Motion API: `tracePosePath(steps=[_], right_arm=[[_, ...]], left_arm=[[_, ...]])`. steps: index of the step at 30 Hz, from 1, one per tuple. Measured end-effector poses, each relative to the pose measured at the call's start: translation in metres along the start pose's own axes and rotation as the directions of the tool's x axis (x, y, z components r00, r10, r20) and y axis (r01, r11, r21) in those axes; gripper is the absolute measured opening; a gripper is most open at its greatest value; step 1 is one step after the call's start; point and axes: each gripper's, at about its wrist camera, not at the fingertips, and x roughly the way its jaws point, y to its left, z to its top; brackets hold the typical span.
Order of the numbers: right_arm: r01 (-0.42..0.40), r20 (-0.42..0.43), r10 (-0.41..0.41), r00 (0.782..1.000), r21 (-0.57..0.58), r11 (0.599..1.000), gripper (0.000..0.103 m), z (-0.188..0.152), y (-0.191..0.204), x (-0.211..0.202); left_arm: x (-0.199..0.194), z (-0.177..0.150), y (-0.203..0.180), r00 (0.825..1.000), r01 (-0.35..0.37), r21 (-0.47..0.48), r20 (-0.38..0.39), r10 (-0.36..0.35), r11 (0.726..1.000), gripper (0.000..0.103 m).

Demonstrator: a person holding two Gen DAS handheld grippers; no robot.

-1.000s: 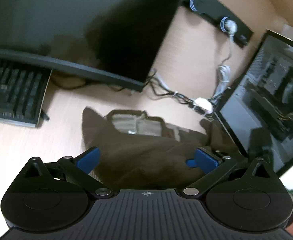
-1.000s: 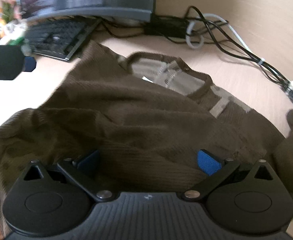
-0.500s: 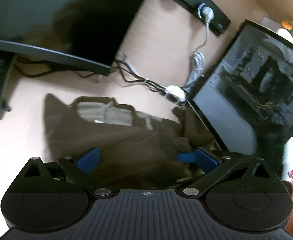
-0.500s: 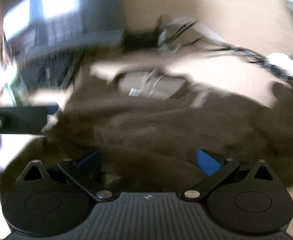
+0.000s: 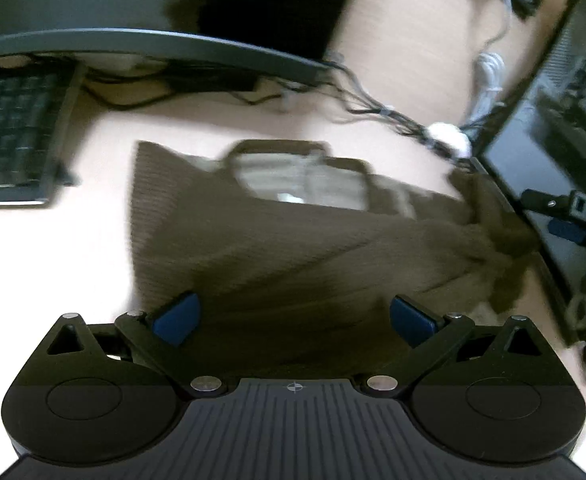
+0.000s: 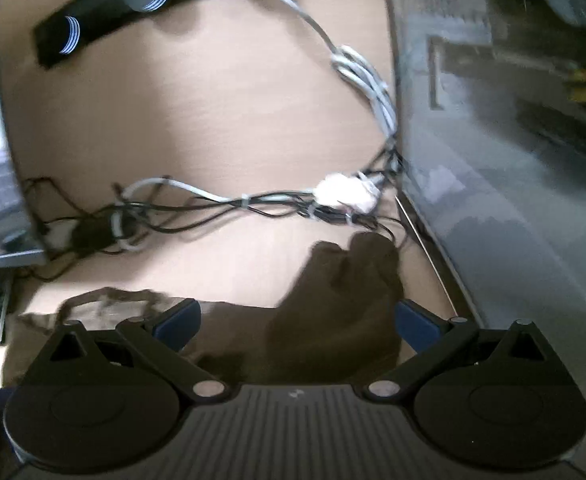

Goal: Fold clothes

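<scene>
A brown knit sweater (image 5: 277, 248) lies on the light wooden desk (image 5: 73, 248), collar with pale lining (image 5: 301, 180) facing the wall. My left gripper (image 5: 293, 316) is open and empty above the sweater's near part. In the right wrist view my right gripper (image 6: 295, 322) is open above the sweater's bunched right sleeve (image 6: 345, 292), which lies by the PC case. The right gripper also shows in the left wrist view (image 5: 569, 220) at the sweater's right end.
A curved monitor (image 5: 133, 8) and a keyboard (image 5: 9, 136) stand at the back left. A glass-sided PC case (image 6: 513, 160) stands on the right. Tangled cables (image 6: 253, 204) and a power strip (image 6: 113, 12) lie along the wall behind the sweater.
My right gripper has swung right from the sweater's body to the bunched sleeve beside the PC case. The left wrist view has shifted back to the left, over the sweater's middle.
</scene>
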Motion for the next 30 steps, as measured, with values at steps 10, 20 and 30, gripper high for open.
tracePosePath(steps=[10,20,30], right_arm=[[0.008,-0.002,-0.008,1.000,0.020,1.000,0.068,0.012,-0.015,0.055],[-0.157,0.041,0.156,0.987,0.021,0.987,0.093,-0.003,-0.028,-0.021],[-0.206,0.058,0.212,0.976,-0.097,0.974,0.103,-0.076,-0.030,-0.133]], left_arm=[[-0.010,-0.002,0.006,1.000,0.004,-0.012,-0.005,-0.004,1.000,0.103],[-0.025,0.033,-0.059,0.988,0.148,0.087,0.032,-0.152,0.985,0.103],[0.078,0.090,-0.212,0.943,0.332,0.194,-0.104,-0.317,0.923,0.076]])
